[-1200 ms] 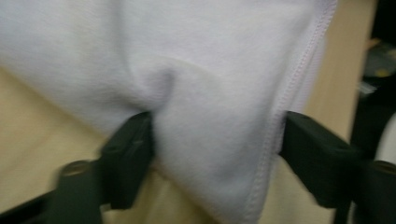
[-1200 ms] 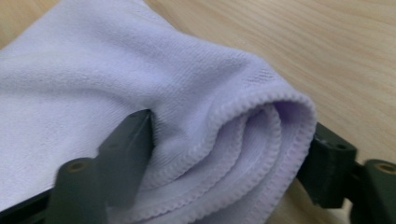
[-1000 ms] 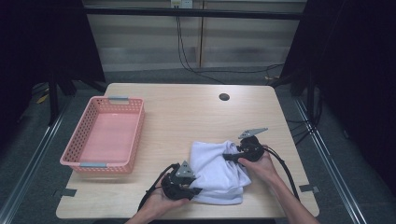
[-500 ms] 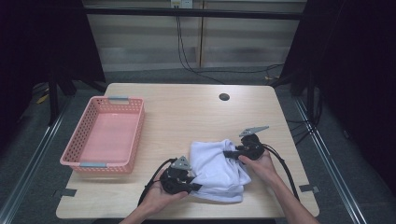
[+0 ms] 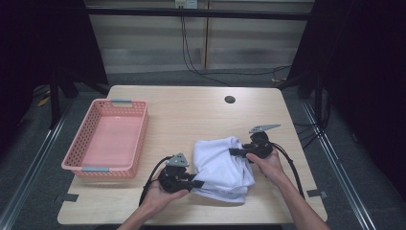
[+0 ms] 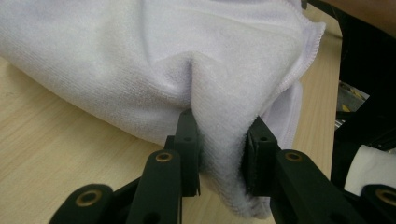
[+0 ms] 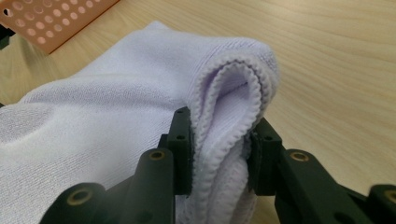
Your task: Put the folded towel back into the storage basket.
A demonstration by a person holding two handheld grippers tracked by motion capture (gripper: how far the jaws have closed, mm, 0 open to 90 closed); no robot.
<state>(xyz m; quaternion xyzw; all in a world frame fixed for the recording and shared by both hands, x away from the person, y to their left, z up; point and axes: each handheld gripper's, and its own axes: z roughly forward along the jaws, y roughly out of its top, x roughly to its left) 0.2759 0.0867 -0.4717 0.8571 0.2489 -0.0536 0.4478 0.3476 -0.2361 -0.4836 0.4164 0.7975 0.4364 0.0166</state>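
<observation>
Along each gripper view, jaws pinch white towel (image 5: pixel 221 165) folds; from above, a pink basket (image 5: pixel 106 139) sits left.

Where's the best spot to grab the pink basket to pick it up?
Probably the grey handle on the near short end of the pink basket, coming from the person's side. The handle sticks out from the rim, and the perforated walls slope, so they'd likely slip.

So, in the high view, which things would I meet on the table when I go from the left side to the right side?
pink basket → left gripper → white towel → right gripper, with its body at the towel's right edge. Both grippers are clamped on the towel.
</observation>
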